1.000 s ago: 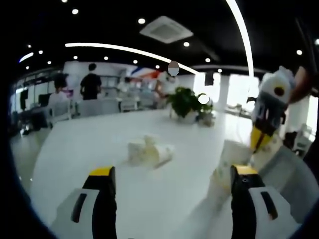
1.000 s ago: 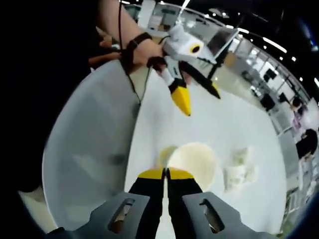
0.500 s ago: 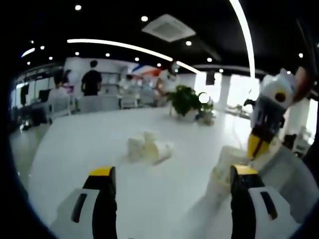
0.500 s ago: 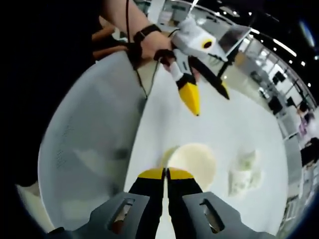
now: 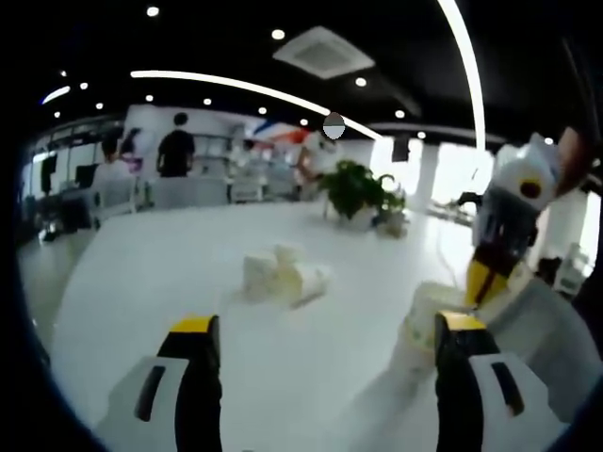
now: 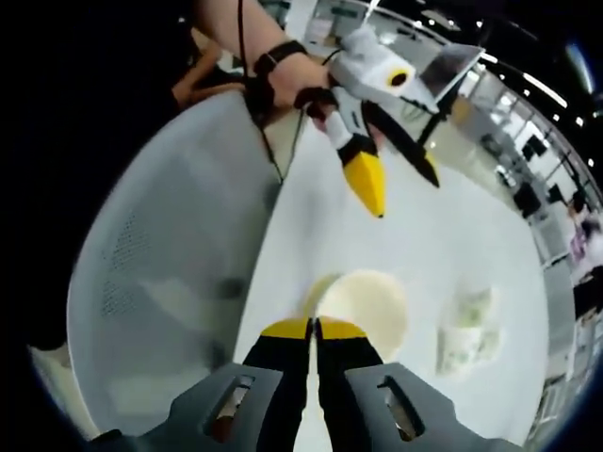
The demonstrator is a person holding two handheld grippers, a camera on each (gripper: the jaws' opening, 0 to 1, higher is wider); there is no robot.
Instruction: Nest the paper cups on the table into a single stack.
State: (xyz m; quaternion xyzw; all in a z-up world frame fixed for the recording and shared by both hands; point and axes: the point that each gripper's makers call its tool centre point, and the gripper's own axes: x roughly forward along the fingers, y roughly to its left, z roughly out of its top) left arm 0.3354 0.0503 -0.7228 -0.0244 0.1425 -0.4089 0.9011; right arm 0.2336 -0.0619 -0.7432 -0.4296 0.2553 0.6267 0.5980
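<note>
An upright white paper cup [image 6: 366,303] stands near the table edge, its open mouth facing me in the right gripper view. My right gripper [image 6: 314,328] is shut on its near rim. From the left gripper view, that cup [image 5: 422,320] sits just right of centre, the right gripper [image 5: 484,281] coming down onto its top. Several more paper cups [image 5: 283,275] lie tipped in a cluster mid-table, and they appear again to the right as cups [image 6: 466,337]. My left gripper [image 5: 325,325] is open and holds nothing, short of the cluster. It hangs above the table as the left gripper [image 6: 396,179].
The white table [image 5: 141,282] runs far back to potted plants [image 5: 356,190]. A white mesh chair back [image 6: 160,273] stands against the table edge beside the held cup. People stand in the distance [image 5: 176,151]. A person's forearm [image 6: 273,66] holds the left gripper.
Both views have drifted slightly with the hands. The right gripper stays shut on the cup rim, and the left gripper stays open above the table.
</note>
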